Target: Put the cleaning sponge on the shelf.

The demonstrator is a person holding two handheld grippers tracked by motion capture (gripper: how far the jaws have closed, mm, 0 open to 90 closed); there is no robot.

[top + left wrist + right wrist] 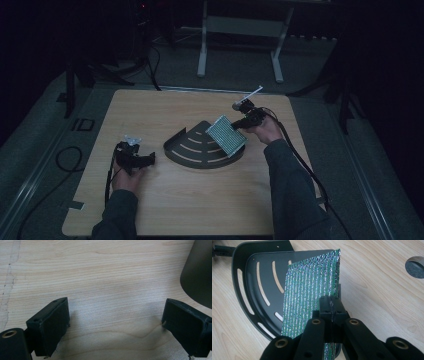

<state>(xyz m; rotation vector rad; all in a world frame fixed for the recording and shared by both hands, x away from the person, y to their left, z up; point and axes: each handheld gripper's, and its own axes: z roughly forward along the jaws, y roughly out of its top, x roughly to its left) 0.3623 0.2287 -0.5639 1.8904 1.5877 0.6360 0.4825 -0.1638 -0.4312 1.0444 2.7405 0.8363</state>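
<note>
Wooden table (170, 210) carries a black slotted tray (247, 277). I grip the silver foil sheet (312, 290) above it with the right gripper (331, 305). Left gripper (115, 322) stands open.

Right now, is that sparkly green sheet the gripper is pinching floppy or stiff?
Probably fairly stiff: the sparkly sheet stands up flat from the right gripper, pinched at one edge, without drooping. It looks thin, so likely light. Its ribbed, glittery face may give the pads some grip, though that is hard to judge. Below it lies the black corner shelf.
</note>
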